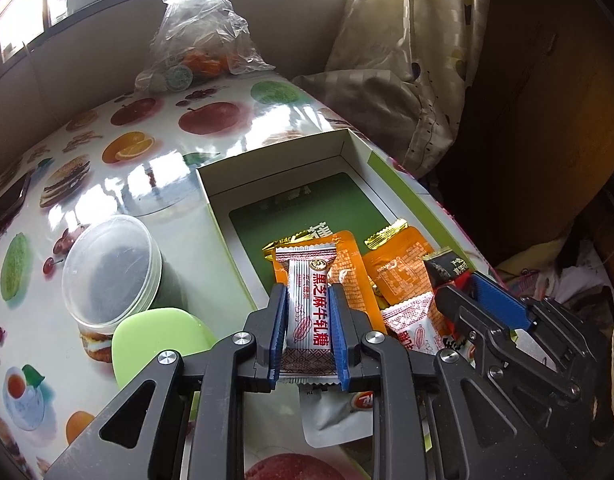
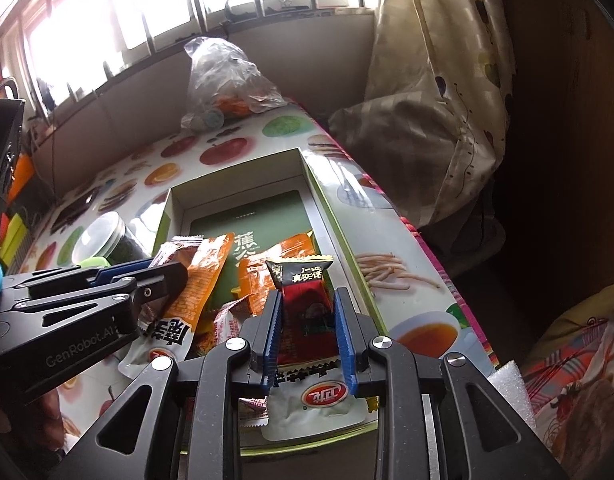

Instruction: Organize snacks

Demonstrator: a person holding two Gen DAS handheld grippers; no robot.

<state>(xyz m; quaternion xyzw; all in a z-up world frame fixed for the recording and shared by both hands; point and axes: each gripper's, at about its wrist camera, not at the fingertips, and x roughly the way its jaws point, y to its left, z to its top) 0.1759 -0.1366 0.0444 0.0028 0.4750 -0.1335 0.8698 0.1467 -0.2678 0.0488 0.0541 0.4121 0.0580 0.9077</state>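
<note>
An open white and green box (image 1: pixel 343 148) (image 2: pixel 169 216) lies on the fruit-print table. Its near end holds several snack packets, among them orange ones (image 1: pixel 403 268) (image 2: pixel 203 280). My left gripper (image 1: pixel 307 300) is shut on a white and red candy packet (image 1: pixel 307 300), held above the box's near end. My right gripper (image 2: pixel 305 300) is shut on a black and red snack packet (image 2: pixel 303 292), held over the box beside the left one. In the left wrist view the right gripper (image 1: pixel 467 280) shows at the right; in the right wrist view the left gripper (image 2: pixel 163 270) shows at the left.
A clear-lidded round jar (image 1: pixel 111 272) (image 2: pixel 103 236) and a pale green lid (image 1: pixel 159 336) stand left of the box. A clear plastic bag (image 1: pixel 199 36) (image 2: pixel 227 80) with orange items sits at the table's far end. A curtain (image 1: pixel 407 60) hangs to the right.
</note>
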